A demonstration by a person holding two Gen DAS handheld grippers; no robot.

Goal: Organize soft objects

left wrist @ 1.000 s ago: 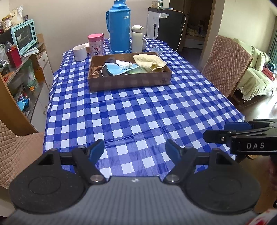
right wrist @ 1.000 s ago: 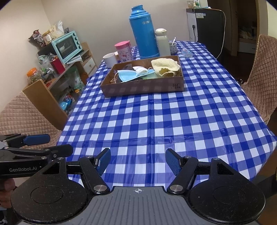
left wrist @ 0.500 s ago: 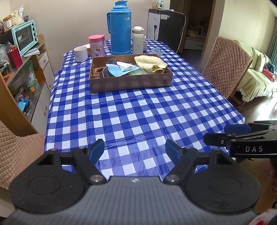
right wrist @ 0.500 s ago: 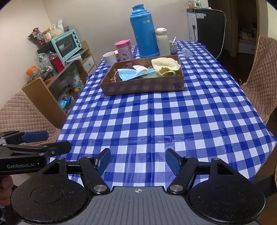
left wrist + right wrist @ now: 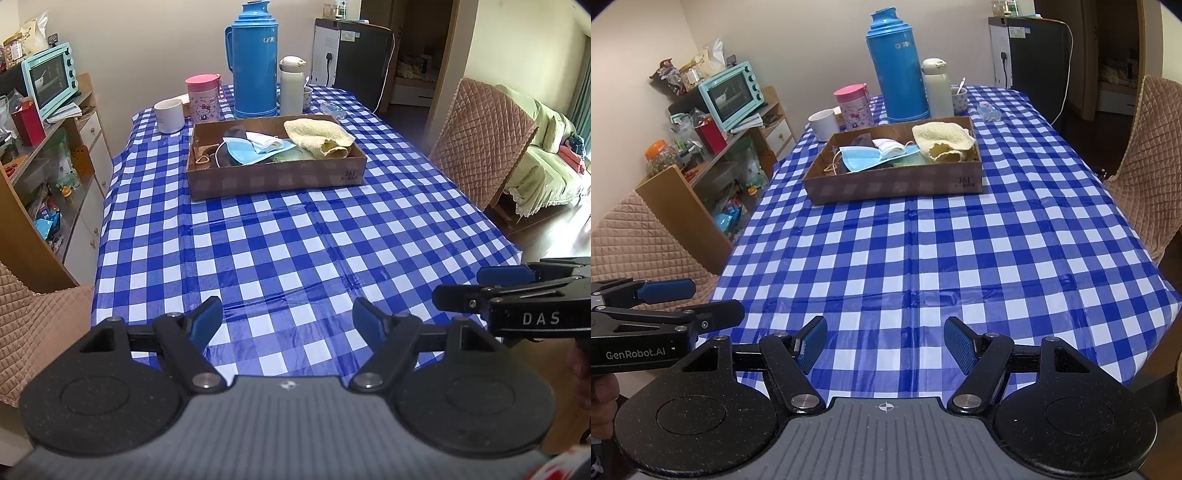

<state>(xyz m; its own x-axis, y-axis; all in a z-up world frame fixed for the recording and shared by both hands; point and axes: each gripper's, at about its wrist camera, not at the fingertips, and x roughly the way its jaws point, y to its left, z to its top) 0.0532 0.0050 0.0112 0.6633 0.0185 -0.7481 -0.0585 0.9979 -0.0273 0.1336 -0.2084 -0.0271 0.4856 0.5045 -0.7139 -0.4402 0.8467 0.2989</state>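
A shallow cardboard box sits far down the blue checked table. In it lie a blue face mask, a white mask and a yellow towel. My left gripper is open and empty above the table's near edge. My right gripper is open and empty beside it, also at the near edge. Each gripper shows at the side of the other's view, the right one and the left one.
Behind the box stand a tall blue thermos, a white flask, a pink cup and a white mug. Quilted chairs flank the table. A shelf with a mint oven is at the left.
Both grippers have drawn back a little toward the near edge, so the box looks slightly farther away. Both stay open and empty.
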